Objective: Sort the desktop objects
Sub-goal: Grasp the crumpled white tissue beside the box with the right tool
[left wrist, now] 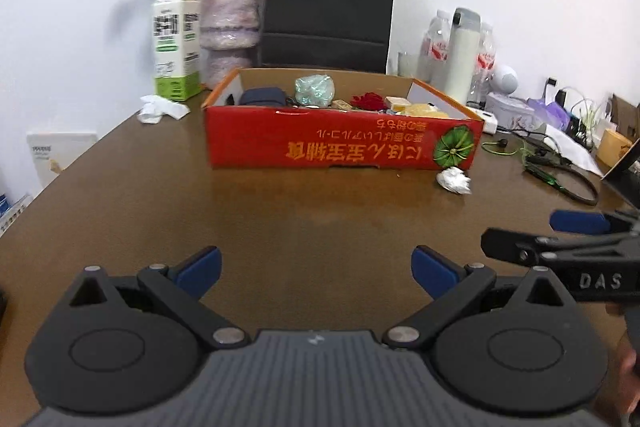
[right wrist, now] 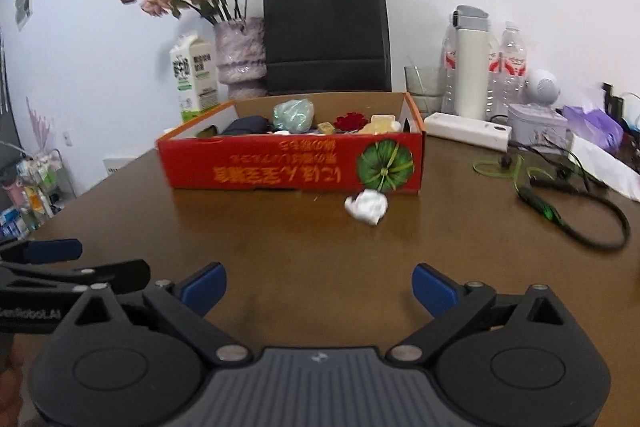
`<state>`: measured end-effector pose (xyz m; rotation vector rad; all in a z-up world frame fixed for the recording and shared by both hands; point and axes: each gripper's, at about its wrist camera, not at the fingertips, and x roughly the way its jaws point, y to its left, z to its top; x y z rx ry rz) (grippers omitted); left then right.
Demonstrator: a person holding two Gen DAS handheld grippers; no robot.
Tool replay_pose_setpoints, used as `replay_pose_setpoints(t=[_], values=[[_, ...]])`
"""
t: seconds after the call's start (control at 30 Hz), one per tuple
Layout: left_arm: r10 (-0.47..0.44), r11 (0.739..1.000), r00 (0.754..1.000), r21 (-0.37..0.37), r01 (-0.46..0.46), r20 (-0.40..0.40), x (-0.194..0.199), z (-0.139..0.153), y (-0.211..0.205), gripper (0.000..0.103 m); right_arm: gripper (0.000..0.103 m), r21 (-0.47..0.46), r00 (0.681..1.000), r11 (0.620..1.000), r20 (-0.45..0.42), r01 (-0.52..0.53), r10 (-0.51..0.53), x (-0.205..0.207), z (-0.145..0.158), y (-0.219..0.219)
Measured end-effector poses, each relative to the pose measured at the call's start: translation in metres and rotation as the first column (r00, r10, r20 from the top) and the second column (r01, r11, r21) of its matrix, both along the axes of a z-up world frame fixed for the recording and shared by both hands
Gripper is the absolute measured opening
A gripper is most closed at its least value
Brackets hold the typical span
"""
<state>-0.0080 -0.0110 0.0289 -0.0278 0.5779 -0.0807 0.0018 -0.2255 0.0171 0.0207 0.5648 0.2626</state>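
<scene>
One red box (right wrist: pixel 292 163) sits mid-counter (right wrist: pixel 280 247), holding several items. Two crumpled tissues: one (right wrist: pixel 366 207) touching its front corner, one (left wrist: pixel 160 109) beside the milk carton (left wrist: pixel 176 43). Left tongs (left wrist: pixel 316 269) and right tongs (right wrist: pixel 318 285) both spread, empty.

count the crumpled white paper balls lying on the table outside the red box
2: one paper ball at the red box's front right corner, another left of the box beside the milk carton. More may be hidden behind the box.

Both wrist views sit low over the brown table (left wrist: pixel 160 195), facing the back wall. Left view looks straight at the red box (left wrist: pixel 340 143), right view from slightly further right. Both share box, black bag (right wrist: pixel 326 27), flower vase (right wrist: pixel 240 55), crumpled paper (right wrist: pixel 366 207).
</scene>
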Motion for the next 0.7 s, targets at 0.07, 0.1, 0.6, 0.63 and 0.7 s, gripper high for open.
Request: replay_pose_setpoints(t=[0.07, 0.1, 0.6, 0.63, 0.7], values=[[-0.010, 1.000, 1.000, 0.001, 0.010, -0.009, 0.023, -0.001, 0.000, 0.103, 0.091, -0.022, 1.000, 1.000, -0.004, -0.002, 0.002, 0.025, 0.001, 0.004], [-0.009, 1.000, 1.000, 0.001, 0.009, -0.011, 0.033, -0.001, 0.000, 0.103, 0.091, -0.031, 1.000, 1.000, -0.008, -0.002, 0.002, 0.038, 0.000, 0.005], [-0.033, 0.999, 0.995, -0.021, 0.032, -0.090, 0.135, -0.017, -0.012, 0.008, 0.018, 0.018, 0.997, 1.000, -0.083, 0.011, -0.009, 0.131, -0.019, 0.012], [-0.033, 0.999, 0.996, -0.010, 0.033, -0.083, 0.133, -0.016, -0.014, 0.008, 0.018, 0.013, 0.997, 1.000, -0.072, 0.004, -0.003, 0.129, -0.016, 0.015], [-0.025, 1.000, 0.997, -0.001, 0.025, -0.076, 0.128, -0.012, -0.016, 0.008, 0.018, 0.007, 0.999, 1.000, -0.035, -0.009, 0.010, 0.120, -0.009, 0.022]])
